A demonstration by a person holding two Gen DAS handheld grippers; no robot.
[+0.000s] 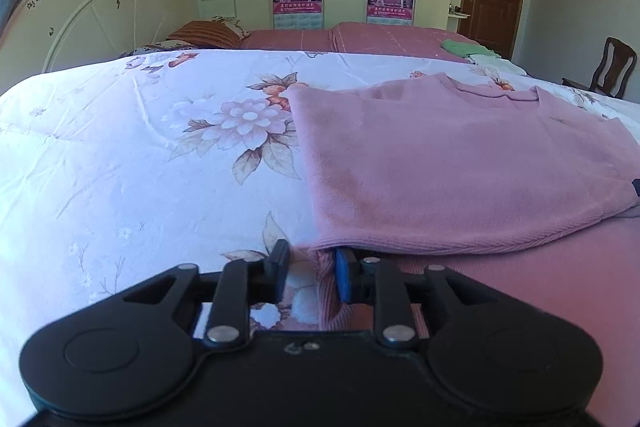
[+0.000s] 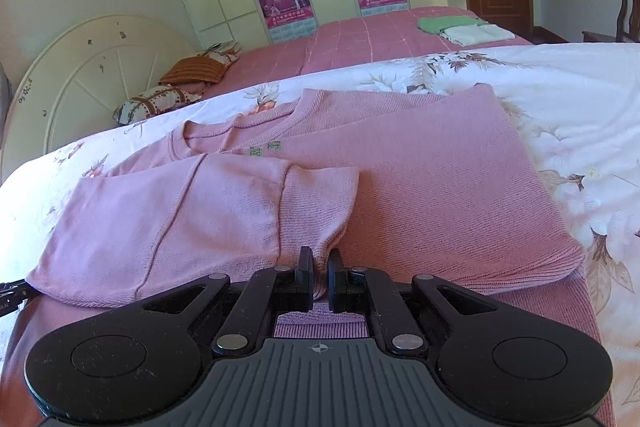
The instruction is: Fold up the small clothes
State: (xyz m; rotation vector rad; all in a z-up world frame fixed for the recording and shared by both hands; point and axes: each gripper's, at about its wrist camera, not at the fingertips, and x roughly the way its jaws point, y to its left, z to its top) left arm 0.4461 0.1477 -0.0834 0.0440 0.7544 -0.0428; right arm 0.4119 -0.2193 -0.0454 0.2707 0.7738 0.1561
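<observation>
My work piece is a pink knit sweater (image 2: 420, 187) lying flat on the floral bedsheet (image 1: 120, 147), its neckline toward 12 o'clock and its ribbed hem toward 6 o'clock, nearest me. One side panel with its sleeve (image 2: 168, 219) is already laid over the body, cuff toward 3 o'clock. My right gripper (image 2: 320, 277) is nearly closed, pinching a small ridge of fabric at the lower corner of that folded sleeve. My left gripper (image 1: 310, 267) stands partly open at the sweater's lower left edge; fabric lies between the pads, but I cannot tell whether they press on it. I judge the knit light, soft and limp, with some stretch: it should sag and drag if lifted by one point. I would grip through the ribbed hem or seam, both corners together.
</observation>
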